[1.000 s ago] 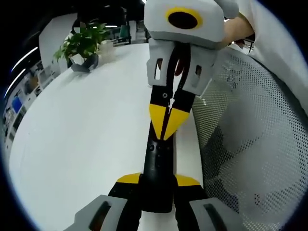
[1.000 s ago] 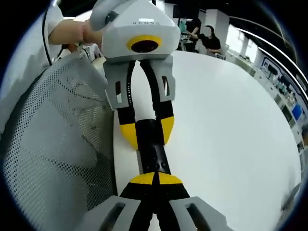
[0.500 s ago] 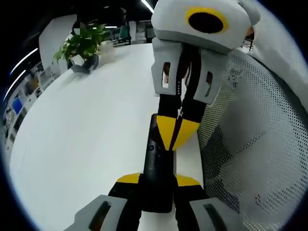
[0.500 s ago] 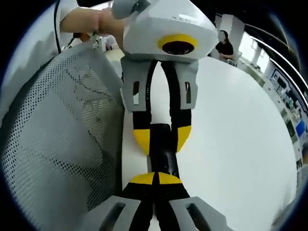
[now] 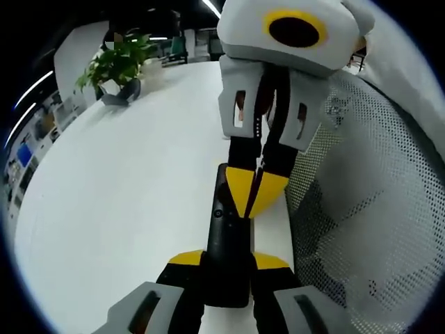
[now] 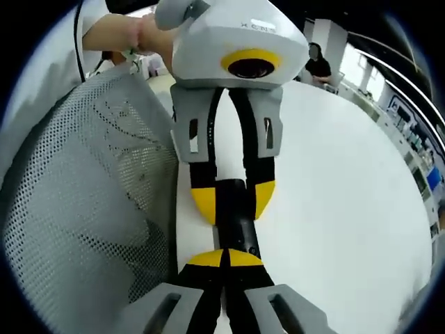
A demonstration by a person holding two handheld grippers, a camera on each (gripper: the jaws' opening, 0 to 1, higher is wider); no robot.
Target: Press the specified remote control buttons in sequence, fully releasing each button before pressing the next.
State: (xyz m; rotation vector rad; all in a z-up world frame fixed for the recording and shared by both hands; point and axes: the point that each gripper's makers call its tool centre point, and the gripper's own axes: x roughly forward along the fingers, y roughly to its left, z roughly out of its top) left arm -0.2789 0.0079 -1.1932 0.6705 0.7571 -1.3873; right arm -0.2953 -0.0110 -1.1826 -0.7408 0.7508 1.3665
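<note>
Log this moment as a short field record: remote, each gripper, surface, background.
remote: black remote control, lying lengthwise on the table, one end clamped between the left gripper's jaws
left gripper: left gripper shut on the remote's end
right gripper: right gripper, jaws closed together, yellow tips down on the remote's upper face
surface: white table
beside table: grey mesh chair back
background: potted plant at the table's far end
</note>
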